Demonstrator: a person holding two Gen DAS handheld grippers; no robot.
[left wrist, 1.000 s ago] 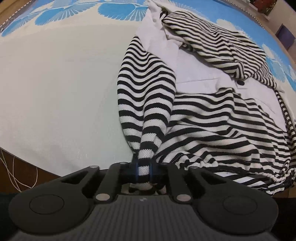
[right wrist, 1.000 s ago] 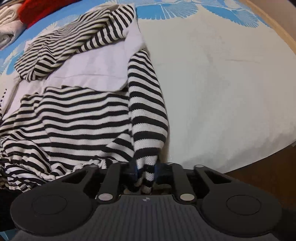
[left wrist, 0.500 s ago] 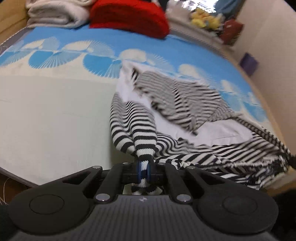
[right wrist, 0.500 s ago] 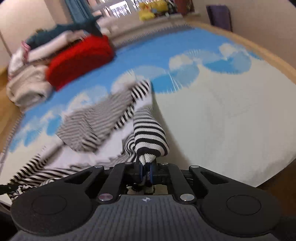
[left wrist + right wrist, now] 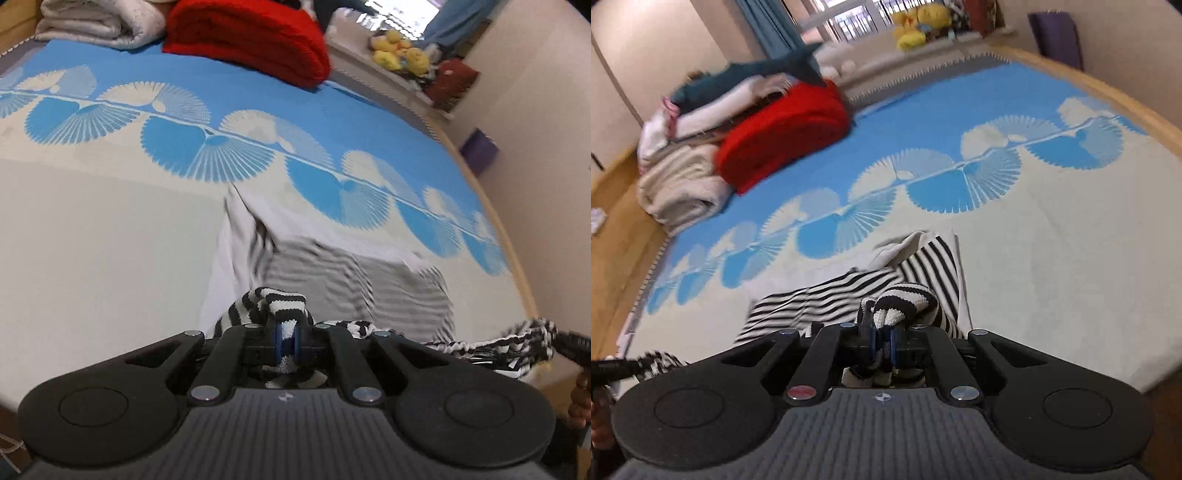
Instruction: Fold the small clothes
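Note:
A small black-and-white striped garment [image 5: 369, 280] with white panels hangs lifted above the bed, motion-blurred. My left gripper [image 5: 287, 338] is shut on its striped cuff at one bottom corner. My right gripper [image 5: 882, 343] is shut on the other striped cuff, with the garment [image 5: 849, 291] draping forward onto the sheet. The right gripper's tip shows at the right edge of the left wrist view [image 5: 576, 345], the stretched hem running to it. The left gripper's tip shows at the left edge of the right wrist view [image 5: 613, 367].
The bed has a white and blue fan-patterned sheet [image 5: 110, 240]. A red blanket [image 5: 251, 37] and folded white quilts [image 5: 99, 22] are stacked at the far end. Plush toys [image 5: 919, 22] sit on the windowsill. The bed's wooden edge [image 5: 1108, 92] runs along the right.
Both grippers have risen and tilted up, lifting the garment by its cuffs off the sheet. The garment has drawn toward me, and the far bed end has come into view.

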